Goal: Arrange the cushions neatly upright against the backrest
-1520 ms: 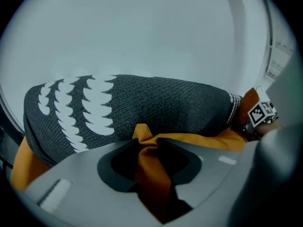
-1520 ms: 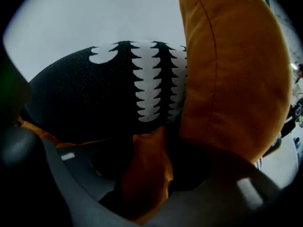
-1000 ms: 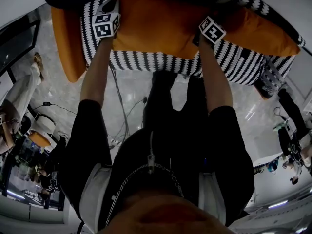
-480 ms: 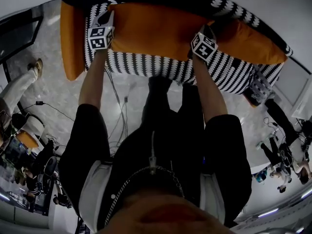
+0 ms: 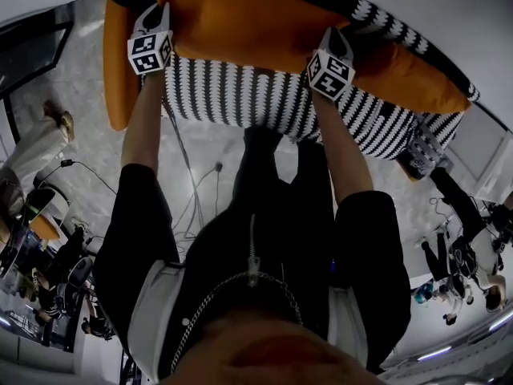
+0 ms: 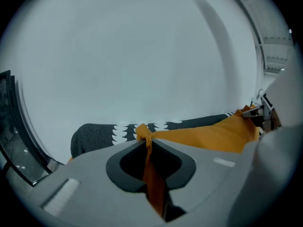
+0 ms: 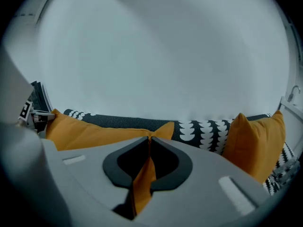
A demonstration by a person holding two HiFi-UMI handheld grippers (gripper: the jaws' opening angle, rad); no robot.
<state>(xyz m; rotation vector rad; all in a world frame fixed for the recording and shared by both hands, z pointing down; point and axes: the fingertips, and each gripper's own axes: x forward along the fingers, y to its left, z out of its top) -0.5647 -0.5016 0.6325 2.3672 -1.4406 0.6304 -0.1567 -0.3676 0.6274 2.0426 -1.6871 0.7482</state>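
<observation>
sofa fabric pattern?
Black with rows of white scalloped marks on the sofa; clearest in the head view.

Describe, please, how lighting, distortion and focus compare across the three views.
Head view: dim, strong fisheye bowing the sofa; the person's chest at the bottom is blurred. Left gripper view: round black vignette, flat even light on the wall, left gripper soft beside the sharper orange cushion. Right gripper view: same vignette; right gripper, its jaws closing on the cushion's corner, looks soft.

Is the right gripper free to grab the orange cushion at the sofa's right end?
Probably not yet: the right gripper has jaws closing on the middle cushion. The end cushion itself looks unblocked.
</observation>
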